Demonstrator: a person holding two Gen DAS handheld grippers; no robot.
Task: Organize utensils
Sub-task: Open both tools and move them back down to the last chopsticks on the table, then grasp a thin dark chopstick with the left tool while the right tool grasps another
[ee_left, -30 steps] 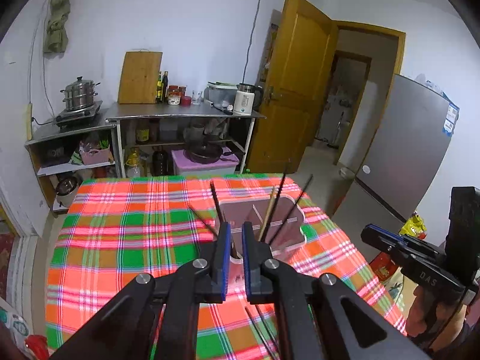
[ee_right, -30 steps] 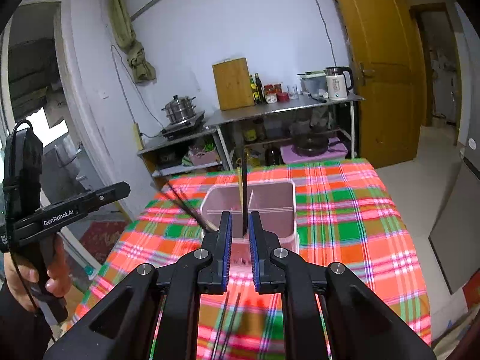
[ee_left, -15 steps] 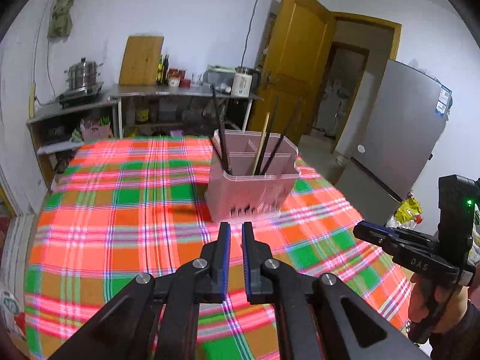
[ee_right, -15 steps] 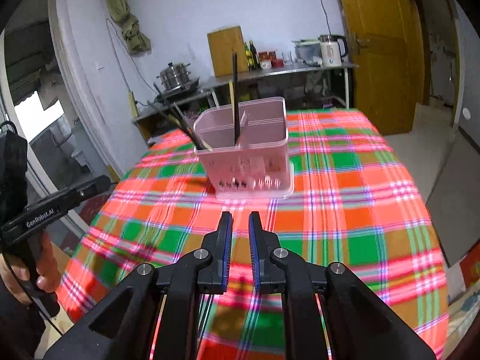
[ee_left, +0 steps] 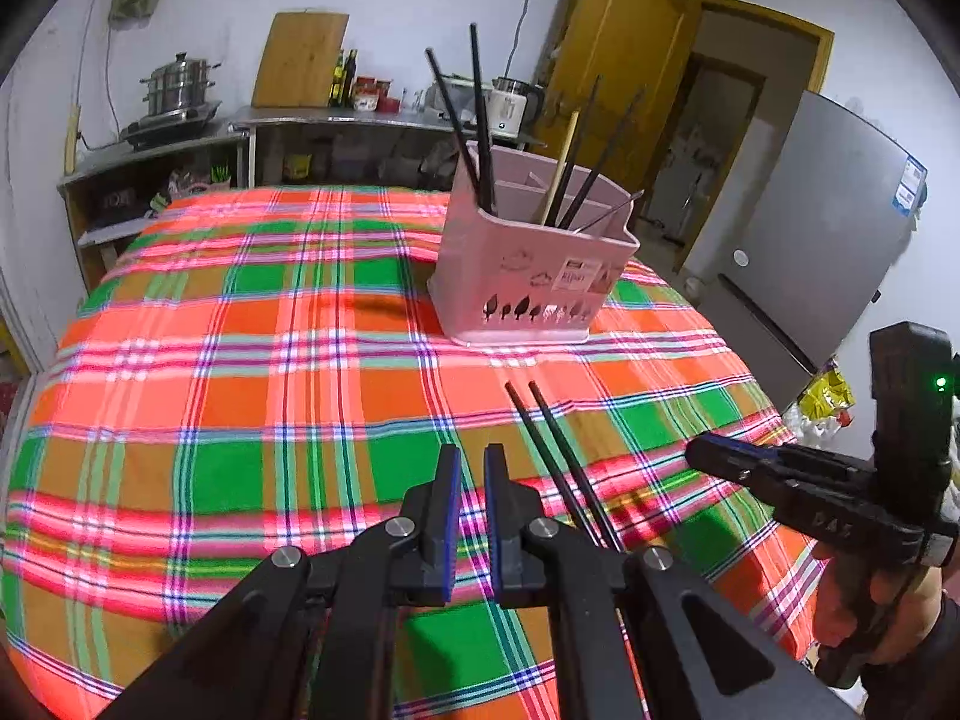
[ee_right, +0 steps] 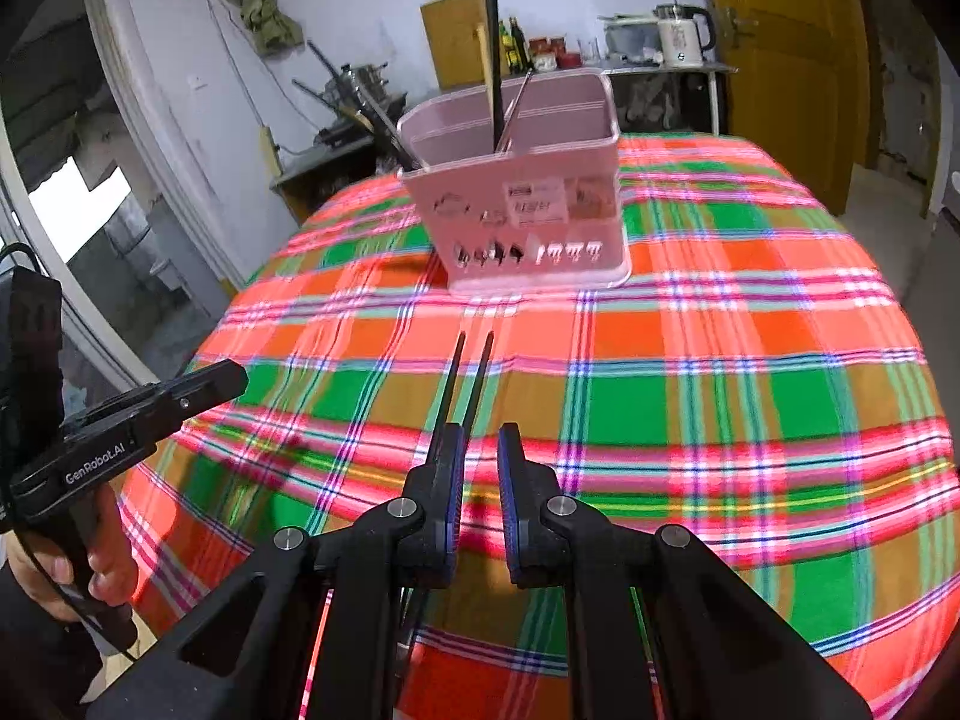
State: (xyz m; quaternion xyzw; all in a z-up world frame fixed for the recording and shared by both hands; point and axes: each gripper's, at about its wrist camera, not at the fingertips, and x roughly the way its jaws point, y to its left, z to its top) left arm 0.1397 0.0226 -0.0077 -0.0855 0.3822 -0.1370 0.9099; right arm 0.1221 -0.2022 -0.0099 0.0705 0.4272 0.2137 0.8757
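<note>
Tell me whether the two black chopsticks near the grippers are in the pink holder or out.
Out. The two black chopsticks lie flat on the plaid tablecloth, apart from the pink plastic utensil holder.

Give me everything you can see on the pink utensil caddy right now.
The pink utensil caddy is a translucent plastic box with inner dividers, leaf-shaped cutouts along its base and a white label on its front. It stands upright on the plaid tablecloth, touched by neither gripper. Several black chopsticks and one light wooden one lean inside; a thin metal utensil leans there too.
</note>
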